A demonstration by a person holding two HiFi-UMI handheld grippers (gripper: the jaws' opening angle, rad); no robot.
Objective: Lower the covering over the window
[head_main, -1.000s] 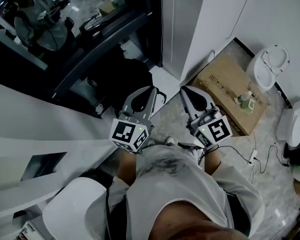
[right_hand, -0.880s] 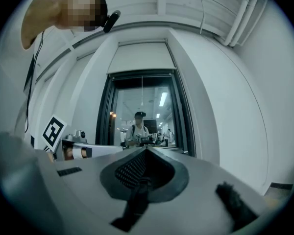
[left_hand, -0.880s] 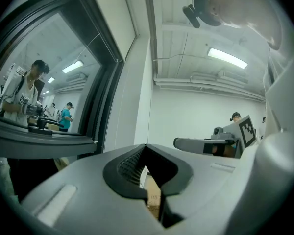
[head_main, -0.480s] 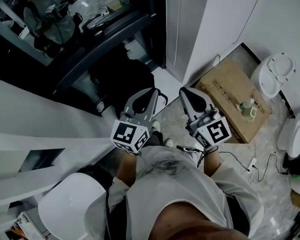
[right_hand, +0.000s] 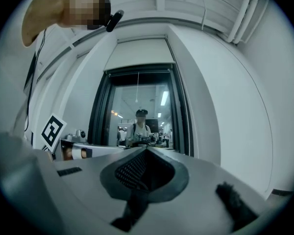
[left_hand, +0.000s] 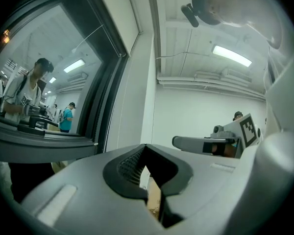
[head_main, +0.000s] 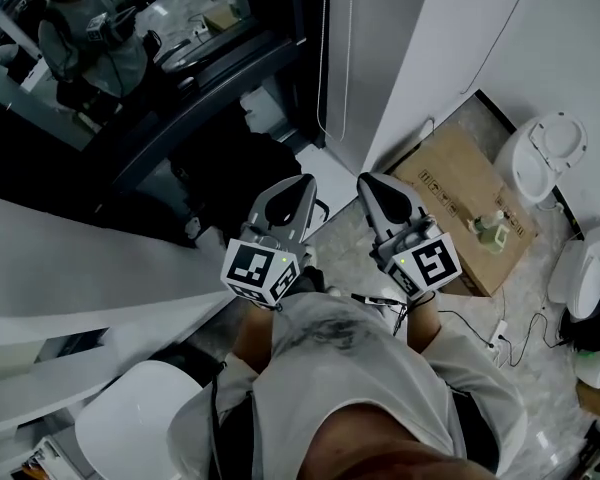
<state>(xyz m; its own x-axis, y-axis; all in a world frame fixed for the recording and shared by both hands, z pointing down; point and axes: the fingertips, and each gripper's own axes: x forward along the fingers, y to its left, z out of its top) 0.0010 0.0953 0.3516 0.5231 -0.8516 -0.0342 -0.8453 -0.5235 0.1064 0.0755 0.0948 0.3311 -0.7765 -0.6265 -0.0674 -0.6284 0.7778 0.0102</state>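
White walls and a pale floor fill the head view. The dark-framed window [head_main: 130, 58] is at ten to eleven o'clock, and a thin cord [head_main: 325, 48] hangs just beside its right edge at twelve.

Only this view shows the floor. A cardboard box [head_main: 460, 183] lies at three o'clock with a small bottle [head_main: 490, 223] standing on it, and a white chair [head_main: 130, 423] sits at seven o'clock. It also shows both tools side by side at centre, held apart from each other.

The right gripper view faces the window [right_hand: 139, 116] head-on. Its glass is bare from top to sill, and a person [right_hand: 139, 126] stands behind it. A pale panel [right_hand: 137, 53] sits above the frame at twelve o'clock. Whether that is the covering cannot be told.

The left gripper view catches the window [left_hand: 44, 82] obliquely at nine o'clock.

Each tool's cube carries black-and-white square markers. The print on the box is too small to read.

The left gripper [head_main: 302, 180] [left_hand: 146, 147] has its fingers closed tip to tip on nothing. The right gripper [head_main: 365, 178] [right_hand: 147, 149] is likewise pressed together and empty. Neither touches the cord.
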